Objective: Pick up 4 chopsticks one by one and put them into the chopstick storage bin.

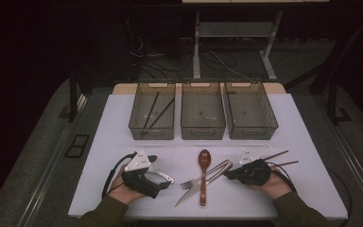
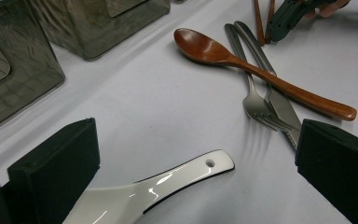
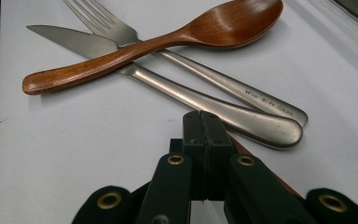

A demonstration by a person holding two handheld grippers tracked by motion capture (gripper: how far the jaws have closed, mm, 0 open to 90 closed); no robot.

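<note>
On table: three bins (image 1: pixel 203 118), two chopsticks (image 1: pixel 278 160).

A white tabletop (image 1: pixel 123 142) stands on grey carpet (image 1: pixel 38 156) in a dim room, lit mainly from above while the far end falls into darkness. Behind it, the metal legs of a second desk (image 1: pixel 196 52) rise from the floor amid a tangle of dark cables (image 1: pixel 156 59).

white spoon (image 2: pixel 158 186) bowl cut off at the bottom edge; chopsticks (image 1: pixel 276 160) partly hidden behind the right gripper (image 1: pixel 231 174).
</note>
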